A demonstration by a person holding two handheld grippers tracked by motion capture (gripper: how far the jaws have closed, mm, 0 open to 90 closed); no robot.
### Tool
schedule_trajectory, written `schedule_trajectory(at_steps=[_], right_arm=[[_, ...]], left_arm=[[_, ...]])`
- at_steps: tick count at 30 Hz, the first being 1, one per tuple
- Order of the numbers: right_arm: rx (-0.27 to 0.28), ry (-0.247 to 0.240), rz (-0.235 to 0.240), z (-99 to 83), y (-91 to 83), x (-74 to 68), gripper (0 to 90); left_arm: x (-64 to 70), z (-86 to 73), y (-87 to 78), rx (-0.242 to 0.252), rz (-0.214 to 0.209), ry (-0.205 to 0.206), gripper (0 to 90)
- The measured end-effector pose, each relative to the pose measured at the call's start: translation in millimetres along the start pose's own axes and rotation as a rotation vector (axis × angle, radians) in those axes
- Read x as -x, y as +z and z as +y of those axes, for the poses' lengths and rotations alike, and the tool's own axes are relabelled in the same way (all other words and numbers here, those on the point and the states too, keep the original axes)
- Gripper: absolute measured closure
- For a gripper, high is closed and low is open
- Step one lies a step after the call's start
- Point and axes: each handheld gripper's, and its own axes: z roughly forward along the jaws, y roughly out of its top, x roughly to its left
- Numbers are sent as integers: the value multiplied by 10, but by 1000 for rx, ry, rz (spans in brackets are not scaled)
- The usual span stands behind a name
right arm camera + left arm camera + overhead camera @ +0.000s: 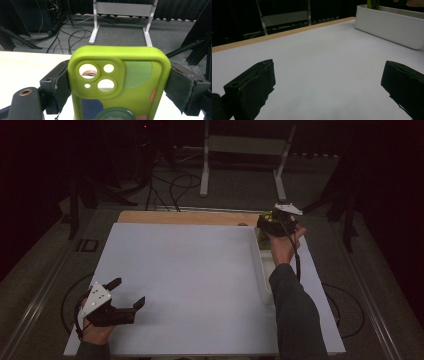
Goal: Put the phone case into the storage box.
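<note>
While left gripper [126, 294] idles agape, right gripper [117, 82] pinches phone case [120, 82].

Recording lab or studio, not home. White work board [190, 270] laid on wooden tabletop [185, 217], centred under fixed overhead camera. Surroundings dark: black drapes along back wall, grey carpeted floor [240, 190]. Loose black cables [170, 187] trailing across floor toward equipment at rear left. White metal stand frame [245, 150] beyond table; black tripod-like legs [345, 205] at sides. Metal floor rails [40, 295] flanking table. White bin [392, 27] at board's right edge.
</note>
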Motion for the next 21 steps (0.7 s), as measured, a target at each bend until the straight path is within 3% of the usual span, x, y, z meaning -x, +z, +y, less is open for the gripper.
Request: schedule_trajectory(at_steps=[9,21], right_arm=[[-28,18,2,-30,38,11,150],[-66,6,-8,-100,83,0,149]], left_arm=[[-1,0,0,1,0,-2,0],[1,1,-2,3,0,-1,0]])
